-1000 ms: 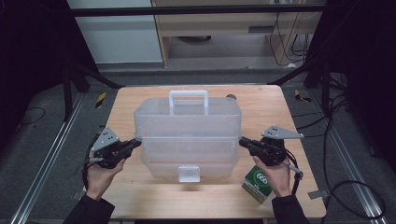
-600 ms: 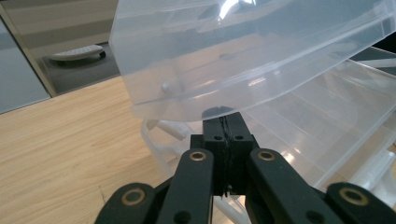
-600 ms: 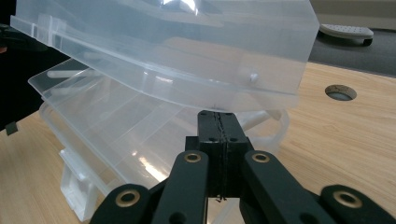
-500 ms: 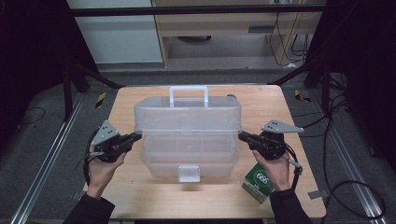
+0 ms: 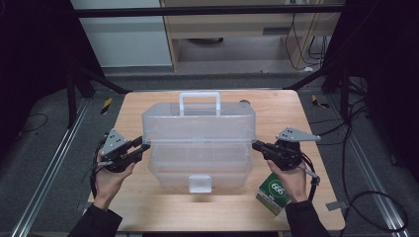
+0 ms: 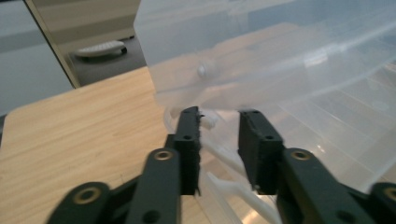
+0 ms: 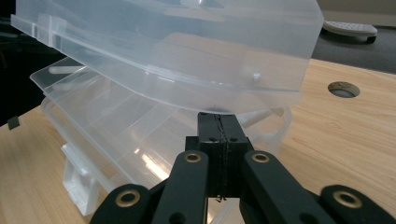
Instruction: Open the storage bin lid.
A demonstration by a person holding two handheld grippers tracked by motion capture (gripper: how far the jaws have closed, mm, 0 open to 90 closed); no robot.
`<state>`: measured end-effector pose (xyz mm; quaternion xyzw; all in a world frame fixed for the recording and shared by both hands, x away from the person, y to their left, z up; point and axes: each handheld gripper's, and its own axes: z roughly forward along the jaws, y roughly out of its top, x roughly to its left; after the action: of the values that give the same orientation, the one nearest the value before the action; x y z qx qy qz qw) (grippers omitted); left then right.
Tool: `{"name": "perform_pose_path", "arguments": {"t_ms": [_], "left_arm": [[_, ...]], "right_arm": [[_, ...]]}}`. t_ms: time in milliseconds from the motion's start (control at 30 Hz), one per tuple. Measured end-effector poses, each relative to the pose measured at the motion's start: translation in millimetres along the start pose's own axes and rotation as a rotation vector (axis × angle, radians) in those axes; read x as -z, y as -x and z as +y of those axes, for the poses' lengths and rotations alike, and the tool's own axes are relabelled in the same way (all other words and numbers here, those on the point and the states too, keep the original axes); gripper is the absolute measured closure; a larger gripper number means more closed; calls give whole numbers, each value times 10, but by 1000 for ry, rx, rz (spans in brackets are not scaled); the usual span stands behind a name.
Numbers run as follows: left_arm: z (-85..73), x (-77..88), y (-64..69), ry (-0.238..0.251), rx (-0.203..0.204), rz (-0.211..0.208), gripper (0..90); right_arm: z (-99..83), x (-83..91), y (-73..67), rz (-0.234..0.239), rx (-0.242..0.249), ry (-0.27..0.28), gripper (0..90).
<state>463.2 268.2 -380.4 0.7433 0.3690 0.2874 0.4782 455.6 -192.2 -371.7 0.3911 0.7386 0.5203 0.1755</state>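
a wooden table is seen in a dim room, with dark floor and frame rails around it. a clear plastic tiered box is set at the middle of the table, its long axis running left to right between the two hands, its white handle on the far side and its latch toward the person. the upper tier is held lifted and swung back from the lower trays.

the left gripper is placed at the box's left end; its jaws have just been opening and are now parted, with a white hinge arm lying between them but not pressed by the pads. the right gripper is placed at the right end, its jaws clenched together under the rim of the raised tier, nothing visibly caught between them. a green carton is partly covered by the right hand.

both grippers are judged about equally near; the next move is judged to turn on the hinge arm ahead of the left jaws.
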Motion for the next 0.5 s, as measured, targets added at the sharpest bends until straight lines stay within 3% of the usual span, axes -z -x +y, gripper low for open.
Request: {"name": "perform_pose_path", "arguments": {"t_ms": [100, 500], "left_arm": [[27, -26, 21, 13, -16, 6, 598], [39, -110, -22, 45, -24, 14, 586]], "right_arm": [[3, -3, -15, 4, 4, -1, 900], [8, -6, -28, 9, 1, -7, 900]]}}
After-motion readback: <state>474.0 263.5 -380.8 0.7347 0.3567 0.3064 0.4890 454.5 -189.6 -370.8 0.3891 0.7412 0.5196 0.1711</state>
